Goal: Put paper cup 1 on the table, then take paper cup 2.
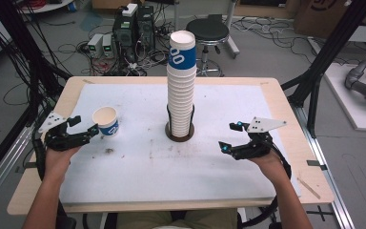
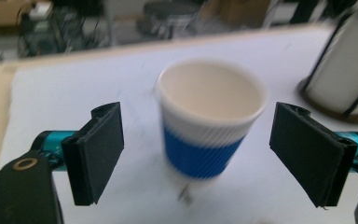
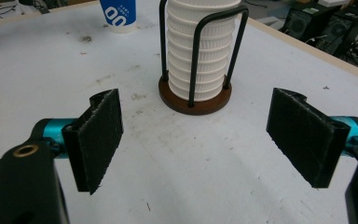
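A single paper cup [image 1: 106,121] with a blue band stands upright on the left side of the bench [image 1: 138,167], well apart from a tall stack of cups [image 1: 181,86] held in a wire stand [image 1: 179,129] at the middle. The left claw [image 1: 83,126] sits just beside the cup on its left, jaws spread and not touching it; in the left gripper view the cup [image 2: 209,126] shows between and beyond the two pads, with a clear gap on each side. The right claw [image 1: 231,137] rests near the right side of the bench, jaws spread and empty, pointing toward the stand.

The cup seems freshly set down. To finish well, the left claw should draw straight back with its jaws wide, so neither pad clips the light cup and tips it.
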{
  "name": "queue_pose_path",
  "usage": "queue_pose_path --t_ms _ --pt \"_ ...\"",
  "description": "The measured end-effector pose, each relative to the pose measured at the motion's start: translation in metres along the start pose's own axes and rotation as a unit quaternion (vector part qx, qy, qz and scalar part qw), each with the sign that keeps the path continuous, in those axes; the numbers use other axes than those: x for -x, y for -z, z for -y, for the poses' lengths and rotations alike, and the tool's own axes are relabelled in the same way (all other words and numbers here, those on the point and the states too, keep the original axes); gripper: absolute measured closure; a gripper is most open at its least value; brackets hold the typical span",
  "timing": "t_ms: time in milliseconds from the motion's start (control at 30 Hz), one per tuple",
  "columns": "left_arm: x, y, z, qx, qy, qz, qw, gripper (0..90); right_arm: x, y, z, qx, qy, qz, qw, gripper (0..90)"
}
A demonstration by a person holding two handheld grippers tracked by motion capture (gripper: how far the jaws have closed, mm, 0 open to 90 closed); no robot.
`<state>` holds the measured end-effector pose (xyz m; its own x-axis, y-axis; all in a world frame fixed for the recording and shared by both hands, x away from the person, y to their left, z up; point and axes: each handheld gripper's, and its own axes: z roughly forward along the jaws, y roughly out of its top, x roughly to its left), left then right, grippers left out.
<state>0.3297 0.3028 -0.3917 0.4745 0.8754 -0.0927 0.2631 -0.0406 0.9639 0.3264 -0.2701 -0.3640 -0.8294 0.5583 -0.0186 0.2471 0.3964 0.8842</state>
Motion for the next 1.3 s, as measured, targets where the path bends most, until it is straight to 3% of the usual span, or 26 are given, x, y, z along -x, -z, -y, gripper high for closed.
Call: queue_pose_path --t_ms 100,167,300,367,467,767,1067,1300 --pt "0.011 0.001 -0.011 0.041 0.011 0.043 0.9982 17.3 0.000 0.000 0.000 0.001 0.001 0.003 1.0000 18.8" --pt "0.019 -0.001 -0.017 0.061 0.019 0.071 0.9954 17.3 0.001 0.001 0.000 0.000 -0.002 0.005 1.0000 18.8" --pt "0.033 -0.007 -0.025 0.077 0.030 0.121 0.9892 17.3 0.002 0.001 0.001 -0.002 -0.004 0.015 0.9999 18.8" --pt "0.042 -0.011 -0.028 0.079 0.021 0.141 0.9866 17.3 0.003 0.001 0.002 -0.002 -0.005 0.017 0.9998 18.8" --pt "0.048 -0.015 -0.031 0.077 0.015 0.151 0.9855 17.3 0.004 0.000 0.002 -0.001 -0.008 0.021 0.9998 18.8" --pt "0.059 -0.021 -0.033 0.060 -0.002 0.158 0.9856 17.3 0.006 -0.001 0.002 -0.004 -0.011 0.023 0.9997 18.8" --pt "0.072 -0.027 -0.034 0.055 -0.016 0.177 0.9825 17.3 0.005 0.001 0.002 0.000 -0.012 0.021 0.9997 18.8" --pt "0.077 -0.032 -0.038 0.057 -0.016 0.192 0.9796 17.3 0.004 0.000 0.001 0.002 -0.017 0.017 0.9997 18.7"
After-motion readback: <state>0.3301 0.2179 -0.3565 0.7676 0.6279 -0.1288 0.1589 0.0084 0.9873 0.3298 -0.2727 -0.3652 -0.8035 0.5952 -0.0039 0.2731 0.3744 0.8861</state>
